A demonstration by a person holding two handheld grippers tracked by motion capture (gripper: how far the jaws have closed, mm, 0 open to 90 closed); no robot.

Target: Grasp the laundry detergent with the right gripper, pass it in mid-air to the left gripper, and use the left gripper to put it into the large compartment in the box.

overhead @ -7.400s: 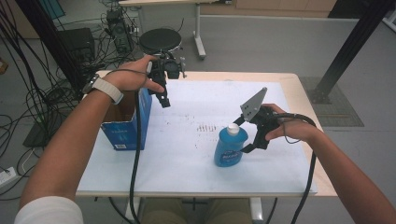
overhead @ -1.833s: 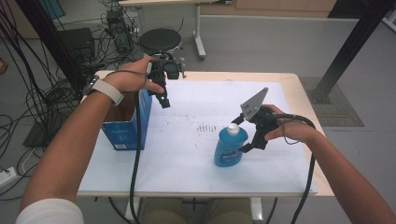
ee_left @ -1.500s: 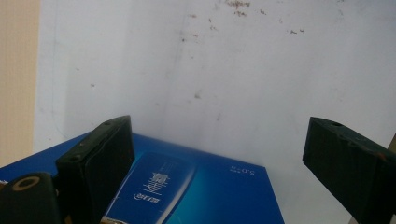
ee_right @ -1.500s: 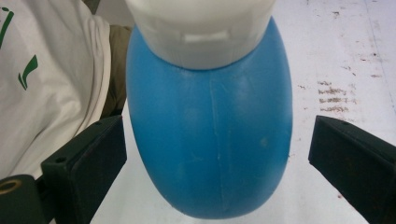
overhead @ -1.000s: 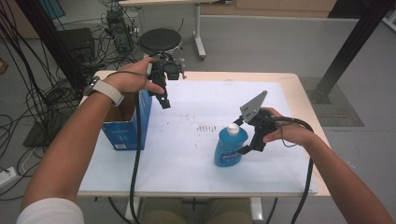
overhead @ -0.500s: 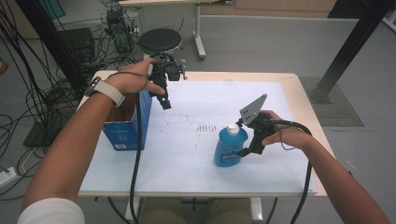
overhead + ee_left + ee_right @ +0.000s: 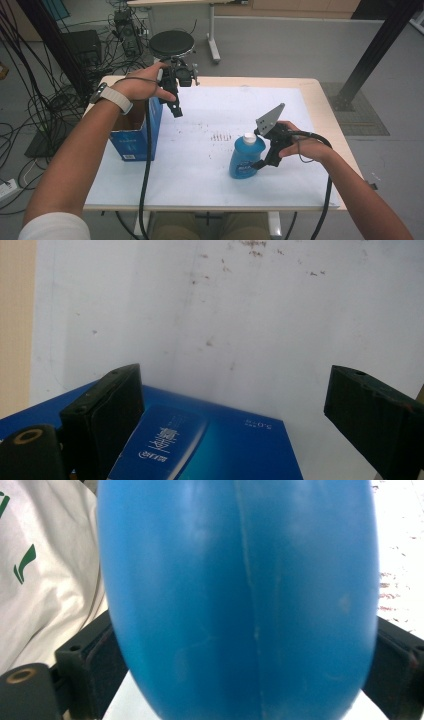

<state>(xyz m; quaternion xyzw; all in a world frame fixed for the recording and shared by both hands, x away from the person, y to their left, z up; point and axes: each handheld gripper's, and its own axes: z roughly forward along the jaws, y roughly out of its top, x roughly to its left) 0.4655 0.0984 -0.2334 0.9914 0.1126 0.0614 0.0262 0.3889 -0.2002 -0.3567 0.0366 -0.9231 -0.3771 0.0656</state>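
Observation:
A blue bottle (image 7: 244,159) with a white cap stands upright on the white sheet (image 7: 200,170), right of centre. My right gripper (image 7: 261,159) is at its right side, and the bottle (image 7: 240,600) sits between the two jaws, which press on both flanks. My left gripper (image 7: 176,107) hangs open above the right wall of an open blue carton (image 7: 136,137) at the table's left. In the left gripper view the gripper (image 7: 235,405) has its jaws spread wide over the carton's printed face (image 7: 200,450), with nothing between them.
The sheet covers most of the wooden table (image 7: 325,100). Small brown specks (image 7: 220,136) mark its middle. A round black stool (image 7: 171,43) stands behind the table. Cables (image 7: 45,100) and equipment lie on the floor at the left.
My right hand has drifted slightly toward the near right while staying at the bottle, which remains in place. The left gripper has barely shifted.

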